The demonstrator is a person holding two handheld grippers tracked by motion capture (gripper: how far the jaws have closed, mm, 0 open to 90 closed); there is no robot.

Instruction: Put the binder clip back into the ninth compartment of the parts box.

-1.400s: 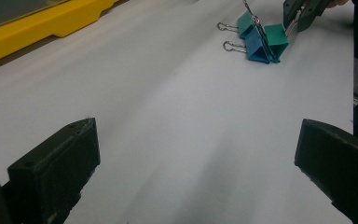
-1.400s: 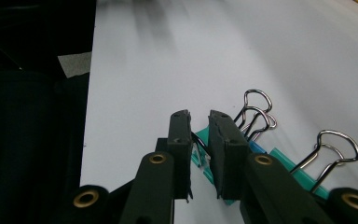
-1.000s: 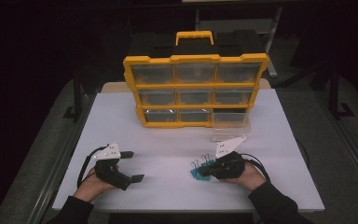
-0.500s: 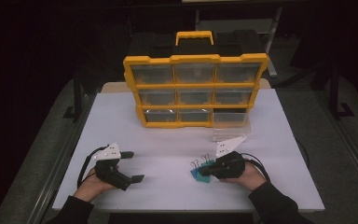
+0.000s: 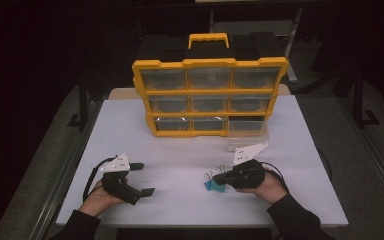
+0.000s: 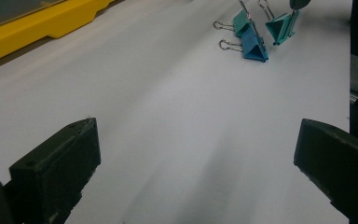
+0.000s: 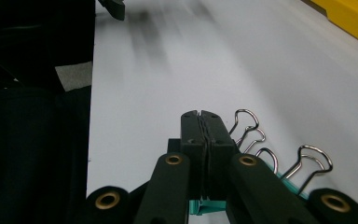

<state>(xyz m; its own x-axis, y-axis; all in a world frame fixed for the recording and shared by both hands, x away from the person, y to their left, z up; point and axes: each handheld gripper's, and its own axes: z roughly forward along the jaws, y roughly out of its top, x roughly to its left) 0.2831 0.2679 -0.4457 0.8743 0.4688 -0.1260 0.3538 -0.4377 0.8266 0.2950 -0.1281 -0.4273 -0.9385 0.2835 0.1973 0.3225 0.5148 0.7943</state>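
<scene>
The right hand-held gripper [image 5: 219,178] lies low, pointing to 9 o'clock, pinching a teal clip [image 5: 213,185]. The left hand-held gripper [image 5: 143,178] rests wide apart, holding nothing.

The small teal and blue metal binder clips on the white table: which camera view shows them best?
The left gripper view: the small teal and blue metal binder clips lie unobstructed, their bodies and wire handles distinct. In the high view they are tiny beside the right gripper. The right gripper view shows mostly wire handles behind shut jaws.
</scene>
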